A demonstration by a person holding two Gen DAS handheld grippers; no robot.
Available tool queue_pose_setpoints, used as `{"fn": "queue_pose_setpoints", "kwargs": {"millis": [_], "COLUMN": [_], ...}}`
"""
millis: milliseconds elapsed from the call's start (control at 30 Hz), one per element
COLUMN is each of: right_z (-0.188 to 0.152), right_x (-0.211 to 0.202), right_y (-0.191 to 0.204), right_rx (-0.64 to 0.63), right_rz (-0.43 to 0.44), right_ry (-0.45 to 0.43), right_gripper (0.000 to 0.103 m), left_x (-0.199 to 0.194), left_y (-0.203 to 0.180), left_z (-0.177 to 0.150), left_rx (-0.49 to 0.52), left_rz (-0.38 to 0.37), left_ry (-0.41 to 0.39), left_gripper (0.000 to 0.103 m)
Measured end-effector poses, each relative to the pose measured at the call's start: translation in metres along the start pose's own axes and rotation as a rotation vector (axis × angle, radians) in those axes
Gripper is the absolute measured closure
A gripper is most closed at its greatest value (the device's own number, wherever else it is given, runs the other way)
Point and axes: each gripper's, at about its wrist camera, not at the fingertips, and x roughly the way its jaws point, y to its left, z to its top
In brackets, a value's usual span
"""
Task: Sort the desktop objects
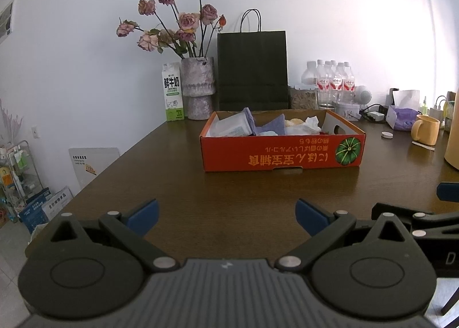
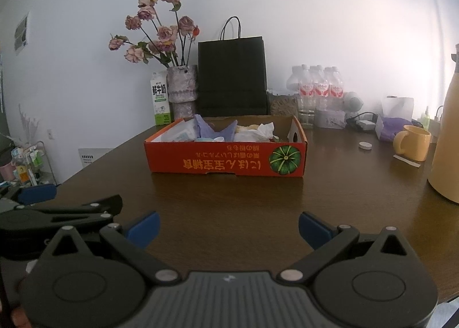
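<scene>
Both my claws, left claw (image 1: 226, 214) and right claw (image 2: 229, 227), spread apart, empty; orange box (image 1: 282, 153) at twelve o'clock holds assorted items; yellow mug (image 2: 413, 143), white cap (image 2: 365, 146) at two o'clock unsorted on desk (image 2: 229, 193)

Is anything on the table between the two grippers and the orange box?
Nothing visible. Only bare table lies between the open left gripper, the open right gripper and the orange box.

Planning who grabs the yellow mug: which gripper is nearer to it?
Right. The right gripper sits on the mug's side of the table; the left gripper is beside it, farther from the mug. Both have open jaws, well short of it.
</scene>
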Motion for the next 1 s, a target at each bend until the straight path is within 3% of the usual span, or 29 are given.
{"fn": "queue_pose_setpoints", "kwargs": {"millis": [1000], "right_z": [-0.0016], "right_x": [0.0001], "right_y": [-0.0007], "right_rx": [0.002], "right_rz": [-0.004], "right_ry": [0.003], "right_gripper": [0.0], "left_x": [0.0001], "left_y": [-0.0004], "left_z": [-0.0017], "left_rx": [0.001], "left_rz": [-0.002], "left_ry": [0.004], "left_gripper": [0.0]}}
